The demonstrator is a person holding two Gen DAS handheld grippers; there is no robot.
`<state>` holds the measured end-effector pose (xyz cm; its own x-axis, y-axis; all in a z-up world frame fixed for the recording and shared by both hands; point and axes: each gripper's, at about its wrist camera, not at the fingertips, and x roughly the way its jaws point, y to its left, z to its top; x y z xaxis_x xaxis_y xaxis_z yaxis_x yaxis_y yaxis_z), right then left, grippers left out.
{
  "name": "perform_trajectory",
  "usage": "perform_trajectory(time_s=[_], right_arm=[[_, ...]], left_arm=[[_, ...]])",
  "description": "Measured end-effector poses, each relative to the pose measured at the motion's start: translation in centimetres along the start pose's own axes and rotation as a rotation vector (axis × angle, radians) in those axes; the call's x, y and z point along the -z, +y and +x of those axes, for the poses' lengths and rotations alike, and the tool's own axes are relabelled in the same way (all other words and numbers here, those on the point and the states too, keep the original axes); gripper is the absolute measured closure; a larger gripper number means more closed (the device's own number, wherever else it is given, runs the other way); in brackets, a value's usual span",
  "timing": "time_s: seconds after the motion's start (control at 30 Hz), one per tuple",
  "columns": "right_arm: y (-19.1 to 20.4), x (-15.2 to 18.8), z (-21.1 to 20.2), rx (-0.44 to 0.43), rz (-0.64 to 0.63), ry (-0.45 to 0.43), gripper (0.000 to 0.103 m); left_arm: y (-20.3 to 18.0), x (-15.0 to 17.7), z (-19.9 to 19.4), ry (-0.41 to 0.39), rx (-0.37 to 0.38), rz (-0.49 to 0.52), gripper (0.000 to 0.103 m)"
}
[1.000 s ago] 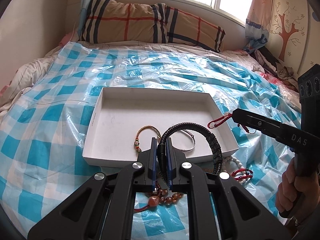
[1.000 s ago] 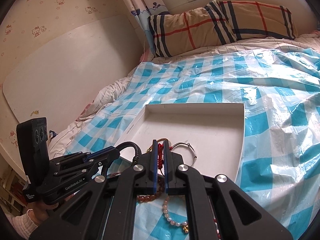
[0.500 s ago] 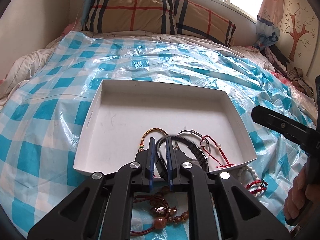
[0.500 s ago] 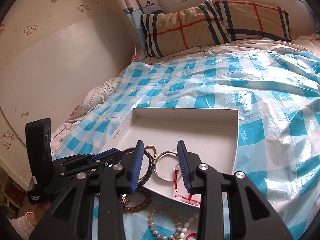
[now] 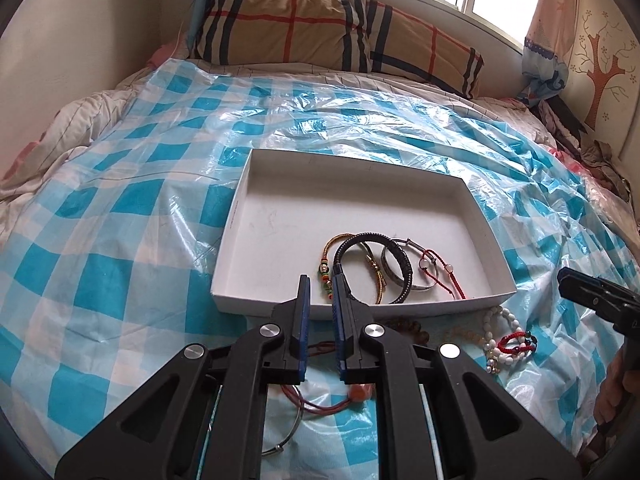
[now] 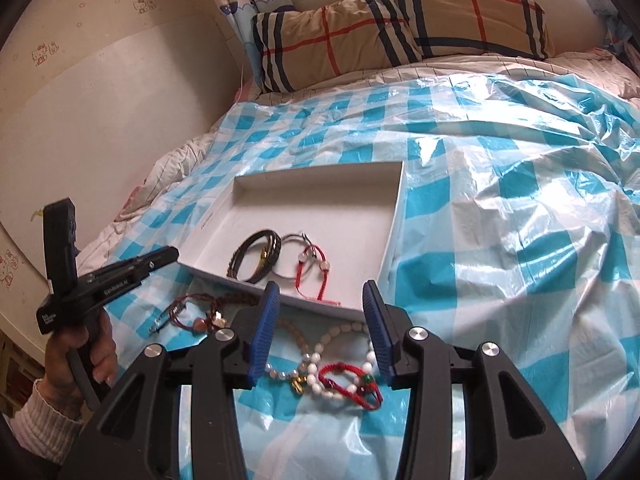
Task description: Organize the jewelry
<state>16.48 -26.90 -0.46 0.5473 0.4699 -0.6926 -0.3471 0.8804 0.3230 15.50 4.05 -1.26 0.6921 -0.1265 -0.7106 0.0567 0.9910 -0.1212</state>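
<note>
A white box [image 5: 240, 216] [image 6: 396, 208] lies on the bed. In it rest a black braided bracelet [image 5: 400, 256] [image 6: 248, 248], a gold cord bracelet [image 5: 332, 240], a silver bangle [image 5: 390, 276] and a red string bracelet [image 5: 440, 276] [image 6: 308, 276]. My left gripper [image 5: 321, 280] [image 6: 172, 254] hangs at the box's near wall, its jaws a narrow slit apart and empty. My right gripper [image 6: 322, 286] [image 5: 568, 280] is opening, jaws wide, nothing between them. Below it on the sheet lie a white bead bracelet [image 6: 328, 340] and a red bead bracelet [image 6: 344, 372].
More jewelry lies in front of the box: brown beads [image 5: 412, 326], a red cord with an amber stone [image 5: 356, 394], a thin bangle [image 5: 288, 436]. A plaid pillow [image 5: 340, 28] sits at the bed's head. A hand [image 6: 96, 344] holds the left gripper.
The right gripper opened and dropped the red string bracelet into the box, then drew back. The left gripper laid the black bracelet in the box and pulled away from it.
</note>
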Motion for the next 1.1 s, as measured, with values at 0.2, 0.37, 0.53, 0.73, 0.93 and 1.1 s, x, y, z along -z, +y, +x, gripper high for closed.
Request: perform_trajectory(time_s=[0.2,0.37,0.53,0.73,0.93,1.1], right_arm=[[-1.0,3.0,1.4,0.03,0.008,0.093,0.06],[-1.9,4.1,2.3,0.044,0.036,0.143,0.06],[-2.4,4.9,2.8,0.037,0.058,0.157,0.06],[-1.9,4.9,2.6,0.025,0.037,0.16,0.079],[-1.6,5.1,2.0,0.016,0.04,0.141,0.09],[-1.6,5.1,1.3,0.009,0.043,0.124,0.092]], left_arm=[[1.6,2.0,-1.1,0.035,-0.02,0.004,0.093],[3.0,4.0,-1.1,0.094,-0.011,0.031,0.092],[3.1,5.0,-0.9,0.128,0.005,0.07,0.091],[1.6,3.9,-0.3,0.122,0.041,0.084,0.08],[0.0,3.7,1.8,0.161,0.018,0.111,0.072],[0.1,3.8,2.2,0.164,0.021,0.1,0.077]])
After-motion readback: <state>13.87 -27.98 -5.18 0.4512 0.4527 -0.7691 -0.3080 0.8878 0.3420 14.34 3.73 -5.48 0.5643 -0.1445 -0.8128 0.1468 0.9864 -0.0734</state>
